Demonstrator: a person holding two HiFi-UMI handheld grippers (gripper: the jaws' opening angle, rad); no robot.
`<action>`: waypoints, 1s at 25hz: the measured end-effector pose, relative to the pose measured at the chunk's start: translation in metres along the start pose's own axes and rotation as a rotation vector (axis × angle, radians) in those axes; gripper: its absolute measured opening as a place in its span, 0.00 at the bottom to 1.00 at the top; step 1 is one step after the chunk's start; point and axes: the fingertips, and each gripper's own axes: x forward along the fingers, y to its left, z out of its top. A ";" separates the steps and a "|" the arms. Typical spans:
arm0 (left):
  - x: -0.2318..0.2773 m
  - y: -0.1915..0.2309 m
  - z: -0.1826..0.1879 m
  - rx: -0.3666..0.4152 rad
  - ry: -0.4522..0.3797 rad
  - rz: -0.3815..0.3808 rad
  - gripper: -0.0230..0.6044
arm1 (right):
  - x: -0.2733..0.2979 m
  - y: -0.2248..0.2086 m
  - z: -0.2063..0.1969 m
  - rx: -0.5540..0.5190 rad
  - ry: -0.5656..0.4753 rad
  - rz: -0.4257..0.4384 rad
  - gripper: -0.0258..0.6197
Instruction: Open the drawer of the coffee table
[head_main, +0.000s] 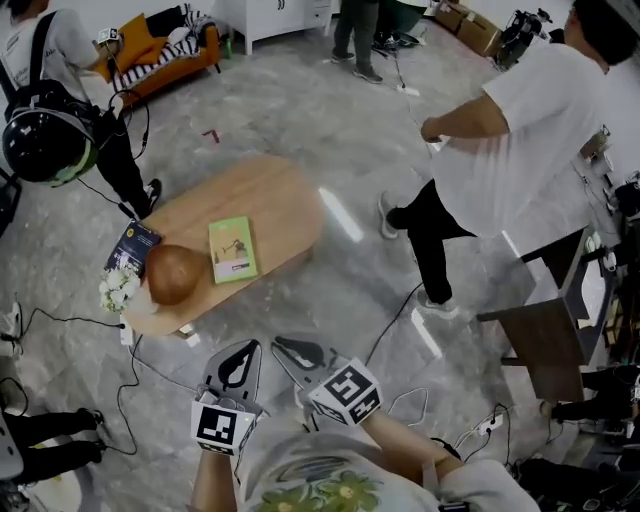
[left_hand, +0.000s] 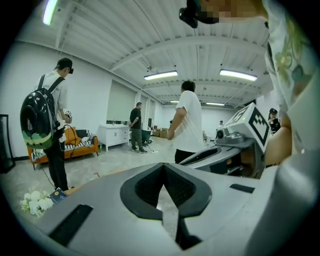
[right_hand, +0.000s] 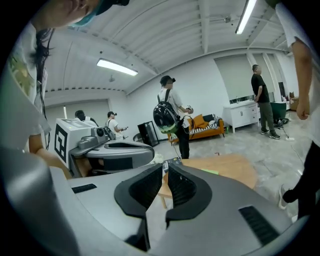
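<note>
Head view: the coffee table (head_main: 275, 195), an oval of pale wood, stands on the grey marbled floor (head_main: 300, 110), ahead of us and well apart from both grippers. On its worktop we note a green book (head_main: 232, 249), a dark book (head_main: 131, 247) at the left edge, a brown round object (head_main: 172, 274) just beside the green book, and white flowers (head_main: 118, 290) at the near corner. We cannot make out the drawer from here. The left gripper (head_main: 245, 350) and the right gripper (head_main: 285, 347) are side by side at the bottom of the frame, tips close together and pointing toward the table. A person in a white shirt (head_main: 520, 130) stands to the right, and a person with a backpack (head_main: 45, 130) to the left near an orange sofa (head_main: 165, 50).

Left gripper view: the jaws are closed, pads together, with nothing between them. The flowers and dark book show low on the left and the right gripper alongside on the right.

Right gripper view: the jaws are closed and empty. Past them lies the table's wooden top with the green book. The left gripper sits at the left.
</note>
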 end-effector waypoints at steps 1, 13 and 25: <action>0.004 0.002 -0.001 -0.006 0.002 0.011 0.05 | 0.004 -0.004 -0.001 0.000 0.009 0.016 0.07; 0.028 0.033 -0.038 -0.070 0.018 0.125 0.05 | 0.044 -0.031 -0.029 0.029 0.058 0.114 0.07; 0.058 0.054 -0.107 -0.085 0.018 0.080 0.05 | 0.093 -0.065 -0.088 0.119 -0.026 0.030 0.07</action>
